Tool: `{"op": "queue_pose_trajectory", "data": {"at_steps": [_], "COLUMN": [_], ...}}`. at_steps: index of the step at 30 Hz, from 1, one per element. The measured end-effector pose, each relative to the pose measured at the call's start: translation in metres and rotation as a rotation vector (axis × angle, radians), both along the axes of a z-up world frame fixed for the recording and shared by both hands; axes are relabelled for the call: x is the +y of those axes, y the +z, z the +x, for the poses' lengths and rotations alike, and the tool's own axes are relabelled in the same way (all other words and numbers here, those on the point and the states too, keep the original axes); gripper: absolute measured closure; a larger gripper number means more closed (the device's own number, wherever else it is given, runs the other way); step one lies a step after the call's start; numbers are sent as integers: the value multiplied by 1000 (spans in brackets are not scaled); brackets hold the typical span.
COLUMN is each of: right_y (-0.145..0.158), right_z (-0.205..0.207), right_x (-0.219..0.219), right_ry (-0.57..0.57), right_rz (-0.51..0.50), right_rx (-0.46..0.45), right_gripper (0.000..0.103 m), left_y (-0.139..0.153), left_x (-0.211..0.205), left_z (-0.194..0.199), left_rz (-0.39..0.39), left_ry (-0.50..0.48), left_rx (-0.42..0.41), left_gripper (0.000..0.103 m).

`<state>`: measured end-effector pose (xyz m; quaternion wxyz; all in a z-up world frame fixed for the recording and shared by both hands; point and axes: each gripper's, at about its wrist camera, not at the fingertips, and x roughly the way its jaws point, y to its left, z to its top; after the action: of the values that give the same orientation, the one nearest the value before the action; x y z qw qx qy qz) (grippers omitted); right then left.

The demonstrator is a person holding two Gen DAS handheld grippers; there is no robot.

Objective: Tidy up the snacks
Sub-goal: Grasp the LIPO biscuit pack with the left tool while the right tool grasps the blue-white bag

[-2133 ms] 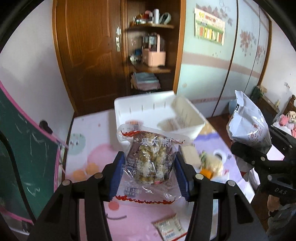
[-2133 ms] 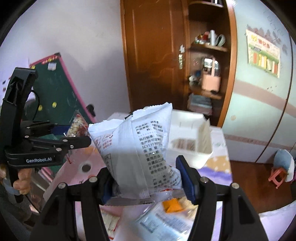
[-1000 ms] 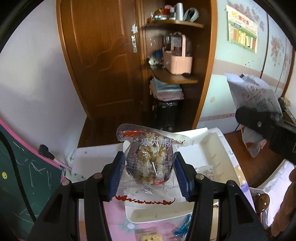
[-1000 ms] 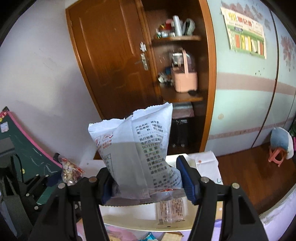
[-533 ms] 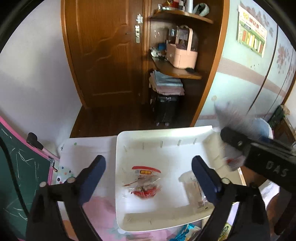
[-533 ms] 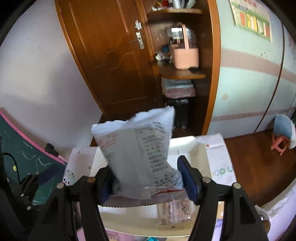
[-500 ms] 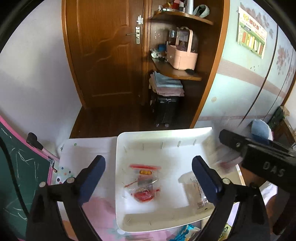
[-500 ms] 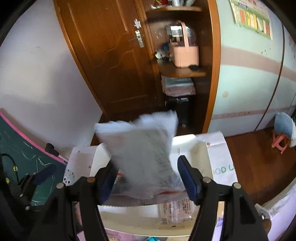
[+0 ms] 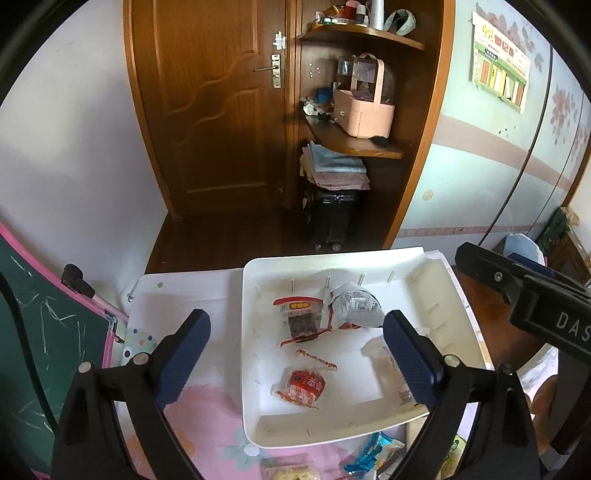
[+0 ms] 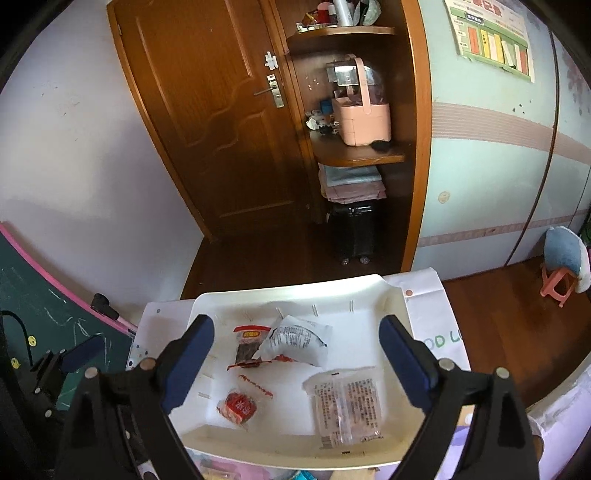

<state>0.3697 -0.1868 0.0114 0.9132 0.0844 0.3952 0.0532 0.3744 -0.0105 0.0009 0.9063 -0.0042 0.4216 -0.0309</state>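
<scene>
Partly hidden behind the left gripper (image 9: 297, 347) (both spread wide, empty), a clear packet (image 10: 347, 404) lies lengthwise toward the tray's (image 10: 288, 458) near rim; right gripper (image 10: 295, 360) hovers above.

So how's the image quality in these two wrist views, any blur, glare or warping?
Left wrist view: sharp, heavy fisheye bowing of the door and black corner vignetting. Right wrist view: also sharp; the clear packet in the white bin shows mild sheen, and the upper shelf looks slightly soft.

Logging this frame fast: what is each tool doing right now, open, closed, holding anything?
Left tool: open, holding nothing, above the white bin.
Right tool: open, holding nothing, above the same bin.
</scene>
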Motion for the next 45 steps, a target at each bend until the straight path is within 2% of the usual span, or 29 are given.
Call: {"op": "queue_pose_trajectory", "data": {"at_steps": [6, 13, 21, 27, 31, 36, 39, 45], "right_y": [11, 28, 43, 46, 39, 16, -3, -66], "right_z": [-18, -58, -129, -191, -226, -266, -282, -312], "right_x": [-6, -10, -7, -2, -6, -13, -16, -32], "right_ry": [-4, 7, 76, 139, 168, 197, 208, 207], "right_rz": [12, -1, -51, -108, -97, -90, -104, -65], "right_rx": [-3, -15, -43, -66, -70, -55, -44, 29], "right_gripper": [11, 11, 11, 11, 11, 12, 12, 12], "left_y": [16, 38, 56, 66, 66, 48, 24, -53], "left_x": [3, 2, -2, -2, -2, 3, 8, 8], "left_z": [-20, -66, -142, -197, -231, -267, -279, -303], "left_rz": [12, 28, 36, 5, -26, -65, -95, -99], "left_ry": [-5, -25, -89, -135, -168, -186, -178, -149], "left_rx": [-16, -38, -55, -66, -69, -54, -24, 41], "left_gripper": [9, 9, 9, 9, 8, 5, 5, 5]}}
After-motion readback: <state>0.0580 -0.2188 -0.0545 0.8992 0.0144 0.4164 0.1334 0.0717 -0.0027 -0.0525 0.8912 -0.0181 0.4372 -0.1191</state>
